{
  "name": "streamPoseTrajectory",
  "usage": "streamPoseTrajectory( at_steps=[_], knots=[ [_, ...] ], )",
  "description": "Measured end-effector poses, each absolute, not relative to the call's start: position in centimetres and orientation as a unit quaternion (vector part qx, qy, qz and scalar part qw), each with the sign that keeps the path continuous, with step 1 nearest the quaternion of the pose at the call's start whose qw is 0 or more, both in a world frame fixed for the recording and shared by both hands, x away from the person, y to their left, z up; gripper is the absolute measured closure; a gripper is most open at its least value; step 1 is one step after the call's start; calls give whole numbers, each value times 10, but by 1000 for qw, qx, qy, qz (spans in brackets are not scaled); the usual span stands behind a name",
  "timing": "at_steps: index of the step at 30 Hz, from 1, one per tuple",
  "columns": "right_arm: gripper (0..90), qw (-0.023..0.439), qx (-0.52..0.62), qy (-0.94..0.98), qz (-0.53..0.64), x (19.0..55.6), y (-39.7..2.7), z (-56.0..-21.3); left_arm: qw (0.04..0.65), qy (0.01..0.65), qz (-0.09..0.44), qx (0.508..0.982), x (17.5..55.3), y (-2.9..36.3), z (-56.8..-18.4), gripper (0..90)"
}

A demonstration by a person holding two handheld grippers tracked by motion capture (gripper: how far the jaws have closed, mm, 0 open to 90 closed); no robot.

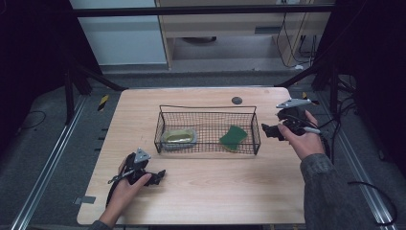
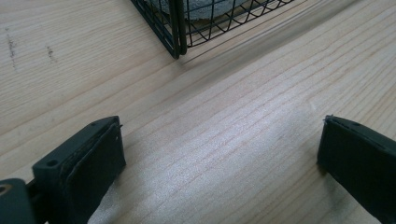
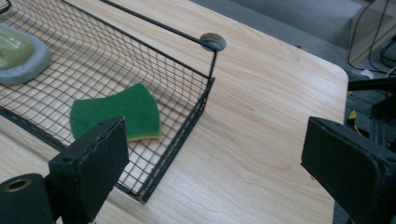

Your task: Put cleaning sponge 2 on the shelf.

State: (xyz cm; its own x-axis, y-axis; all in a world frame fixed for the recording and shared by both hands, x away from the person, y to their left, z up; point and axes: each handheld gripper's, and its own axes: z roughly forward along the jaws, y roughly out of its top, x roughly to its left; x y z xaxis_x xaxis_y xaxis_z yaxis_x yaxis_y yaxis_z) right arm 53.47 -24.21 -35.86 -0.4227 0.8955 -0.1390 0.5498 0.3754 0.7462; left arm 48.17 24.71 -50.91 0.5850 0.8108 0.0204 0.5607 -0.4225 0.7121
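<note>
A black wire basket (image 1: pixel 208 128) stood near the middle of a pale wooden table (image 1: pixel 201 191). Inside it, a green sponge (image 1: pixel 233 137) lay flat on the mesh floor toward the right end, with a thin yellow layer showing along its edge in the right gripper view (image 3: pixel 122 113). Toward the left end of the basket sat a grey dish (image 1: pixel 178 139) with something yellow-green in it; what that was could not be told. A small dark round disc (image 1: pixel 236 100) lay on the table just behind the basket.

The right gripper (image 1: pixel 268 131) was held above the table's right edge, just beside the right end of the basket, pointing in toward it. Its jaws stood wide apart with nothing between them; in the right gripper view the basket's corner (image 3: pixel 187 135) and bare wood lay in the gap, and the sponge sat just beyond the left jaw, untouched.

The left gripper (image 1: pixel 160 175) was low over the table in front of the basket's left end, near it but apart. Its jaws were also wide apart and held nothing; in the left gripper view plain wood grain (image 2: pixel 219 140) showed between them, with the basket's near corner (image 2: pixel 177 32) further off
</note>
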Motion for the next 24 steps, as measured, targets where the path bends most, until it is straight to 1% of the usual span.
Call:
streamPoseTrajectory(
  at_steps=[7, 24],
  knots=[
    [82, 286, 486, 759, 325, 525, -260, -368, 340, 417, 184, 822, 482, 247, -509, 0],
    [99, 292, 508, 743, 323, 506, -292, -398, 338, 416, 184, 824, 482, 247, -509, 0]
  ],
)
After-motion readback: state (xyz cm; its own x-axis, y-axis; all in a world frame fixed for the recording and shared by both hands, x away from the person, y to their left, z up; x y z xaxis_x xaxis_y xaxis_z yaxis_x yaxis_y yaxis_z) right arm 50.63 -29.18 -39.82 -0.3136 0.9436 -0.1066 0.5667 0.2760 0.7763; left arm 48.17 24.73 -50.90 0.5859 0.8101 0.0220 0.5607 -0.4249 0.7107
